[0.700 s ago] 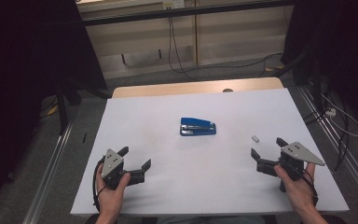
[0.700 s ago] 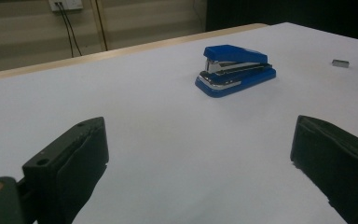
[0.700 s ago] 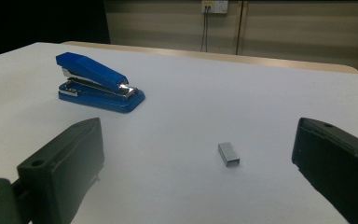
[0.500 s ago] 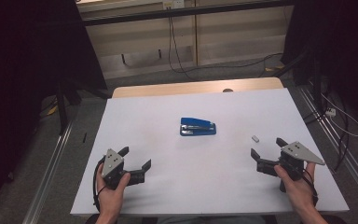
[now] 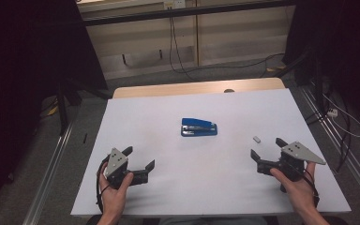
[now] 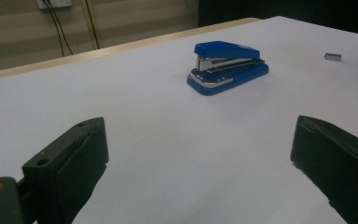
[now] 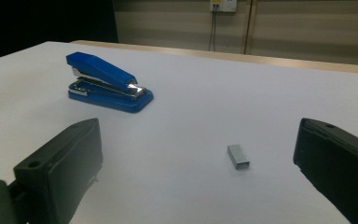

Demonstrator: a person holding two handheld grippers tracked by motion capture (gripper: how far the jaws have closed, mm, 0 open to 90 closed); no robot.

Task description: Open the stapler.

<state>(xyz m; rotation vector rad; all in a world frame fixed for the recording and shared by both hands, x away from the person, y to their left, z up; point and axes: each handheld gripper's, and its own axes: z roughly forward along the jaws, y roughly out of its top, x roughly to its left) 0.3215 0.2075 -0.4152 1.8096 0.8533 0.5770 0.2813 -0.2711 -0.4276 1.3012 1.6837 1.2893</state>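
Blue stapler (image 5: 198, 127) and loose staple strip (image 5: 257, 139), laid out ready for loading.
Left gripper (image 5: 138, 161) and right gripper (image 5: 266, 149): jaws wide, empty; strip just ahead of the right, stapler well beyond both.

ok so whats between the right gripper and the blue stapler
A small strip of staples lies just ahead of the open right gripper; beyond it, bare white table up to the blue stapler, seen in the right gripper view.

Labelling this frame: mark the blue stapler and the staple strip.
blue stapler (image 5: 198, 127), high view, on its top arm.
staple strip (image 7: 238, 157), right gripper view, on its top face.
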